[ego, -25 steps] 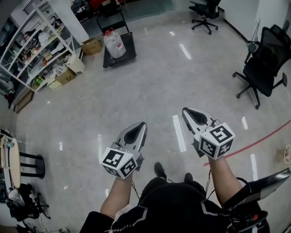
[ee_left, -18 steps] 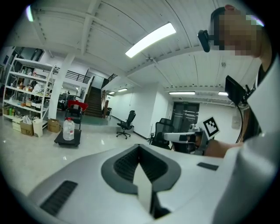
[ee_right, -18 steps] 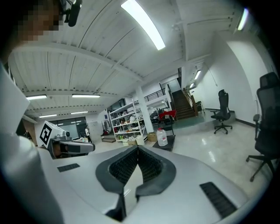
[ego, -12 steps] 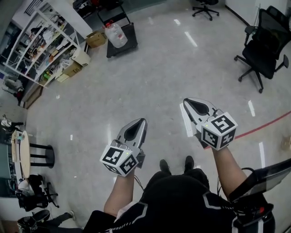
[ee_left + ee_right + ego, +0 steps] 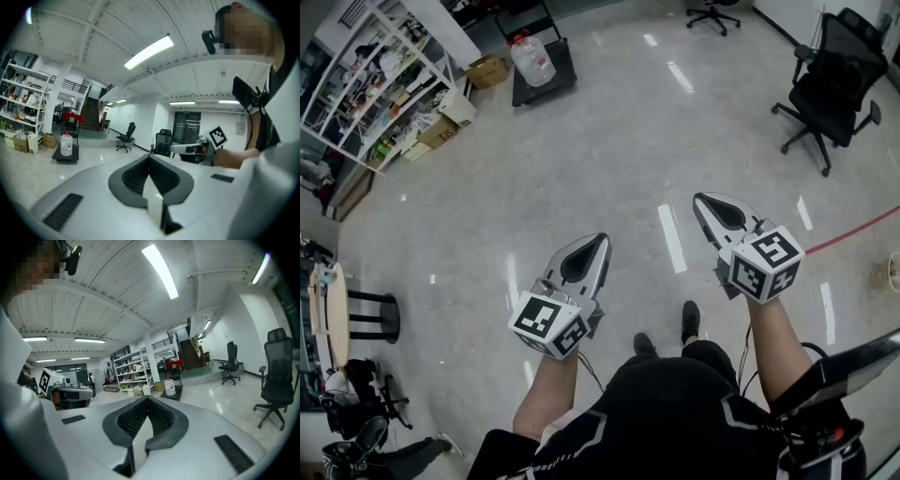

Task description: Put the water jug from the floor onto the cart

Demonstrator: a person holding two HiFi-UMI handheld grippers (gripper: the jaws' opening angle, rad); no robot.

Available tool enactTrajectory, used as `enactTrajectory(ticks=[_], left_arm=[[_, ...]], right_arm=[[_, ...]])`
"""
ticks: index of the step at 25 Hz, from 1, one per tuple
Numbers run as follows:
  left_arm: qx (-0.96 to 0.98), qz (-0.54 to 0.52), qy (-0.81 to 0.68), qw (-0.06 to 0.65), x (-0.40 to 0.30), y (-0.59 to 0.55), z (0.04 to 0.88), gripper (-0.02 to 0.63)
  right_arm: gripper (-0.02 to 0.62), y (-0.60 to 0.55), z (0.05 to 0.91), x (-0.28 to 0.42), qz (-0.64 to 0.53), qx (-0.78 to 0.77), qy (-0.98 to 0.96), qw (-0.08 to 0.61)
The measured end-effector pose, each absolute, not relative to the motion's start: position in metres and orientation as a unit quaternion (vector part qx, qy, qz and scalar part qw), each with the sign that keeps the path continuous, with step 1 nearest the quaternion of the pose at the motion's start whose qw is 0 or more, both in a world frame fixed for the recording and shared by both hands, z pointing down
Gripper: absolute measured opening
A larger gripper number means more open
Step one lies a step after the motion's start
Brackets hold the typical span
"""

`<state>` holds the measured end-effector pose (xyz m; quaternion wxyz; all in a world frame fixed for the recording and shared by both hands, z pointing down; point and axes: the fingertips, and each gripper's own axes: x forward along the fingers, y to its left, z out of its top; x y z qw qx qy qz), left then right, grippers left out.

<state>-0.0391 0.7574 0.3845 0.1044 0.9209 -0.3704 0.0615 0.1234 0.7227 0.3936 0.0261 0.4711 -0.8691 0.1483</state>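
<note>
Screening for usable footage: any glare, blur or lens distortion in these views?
Head view: sharp, wide-angle bend, reflected light streaks glare on the glossy floor. Left gripper view: round dark vignette, strong fisheye, water jug small but clear. Right gripper view: same fisheye, bright ceiling lamp, no motion blur.

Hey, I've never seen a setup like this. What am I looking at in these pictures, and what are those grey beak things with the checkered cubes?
There is no robot here. A person holds a two-jaw gripper in each hand, and the marker cubes are part of the grippers. The top-down picture comes from a camera on the person's head. It shows the left gripper and right gripper held out over a glossy floor. The other two pictures come from cameras riding on each gripper, looking along its jaws. Both pairs of jaws are shut and hold nothing. Far across the room, a water jug stands on a flat black cart beside white shelving. A black office chair stands at the right.
</note>
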Motion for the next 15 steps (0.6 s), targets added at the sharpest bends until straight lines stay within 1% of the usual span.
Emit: enactTrajectory(ticks=[4,11,15], left_arm=[[0.922,0.061,-0.363,0.121,-0.059,0.771,0.395,0.002],[0.922,0.046,-0.367,0.111,-0.044,0.811,0.376,0.002],[0.913,0.035,-0.388,0.116,-0.027,0.834,0.371,0.002]], right_arm=[[0.003,0.75,0.399,0.107,0.155,0.48,-0.863,0.032],[0.003,0.79,0.387,0.114,0.144,0.471,-0.87,0.029],[0.003,0.812,0.382,0.128,0.14,0.453,-0.88,0.025]])
